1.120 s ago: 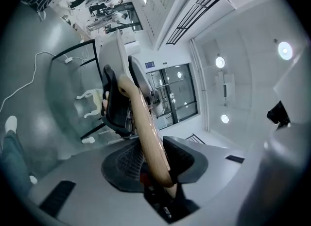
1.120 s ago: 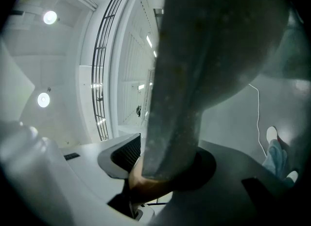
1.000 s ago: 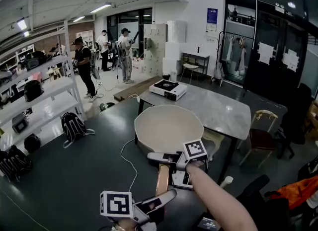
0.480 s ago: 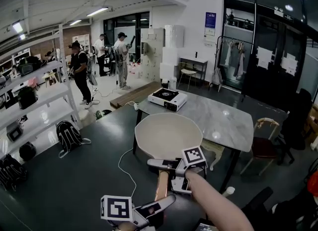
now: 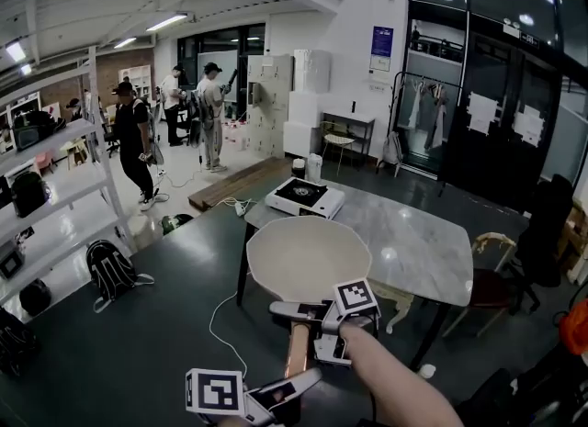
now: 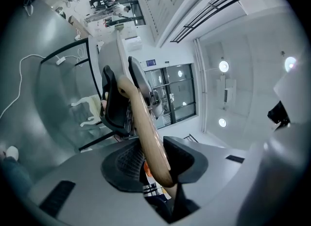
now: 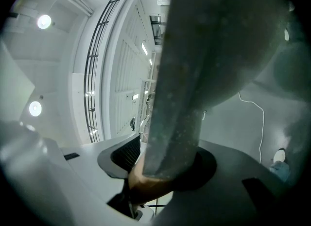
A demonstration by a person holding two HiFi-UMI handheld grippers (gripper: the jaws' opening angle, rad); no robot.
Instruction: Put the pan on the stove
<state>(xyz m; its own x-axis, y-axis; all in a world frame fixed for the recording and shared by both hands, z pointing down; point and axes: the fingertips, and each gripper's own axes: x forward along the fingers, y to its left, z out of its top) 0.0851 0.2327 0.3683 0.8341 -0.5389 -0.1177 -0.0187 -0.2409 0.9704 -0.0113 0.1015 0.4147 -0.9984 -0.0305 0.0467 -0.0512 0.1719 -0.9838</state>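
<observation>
A pan (image 5: 308,258) with a cream inside and a wooden handle (image 5: 296,352) hangs in the air before the near left end of a marble table (image 5: 418,237). The white portable stove (image 5: 305,197) stands at the table's far left corner, beyond the pan. My left gripper (image 5: 292,387) is shut on the handle's tail end (image 6: 148,137). My right gripper (image 5: 310,309) is shut on the grey neck (image 7: 180,98) where the handle meets the pan. In the left gripper view, the right gripper (image 6: 115,108) shows farther up the handle.
Metal shelves (image 5: 55,186) with bags line the left side. A backpack (image 5: 112,267) and a white cable (image 5: 219,320) lie on the dark floor. Several people (image 5: 133,136) stand at the back left. A chair (image 5: 496,274) stands at the table's right.
The view has drawn nearer to the table, and the stove sits lower in the frame. Both grippers hold the pan handle as before.
</observation>
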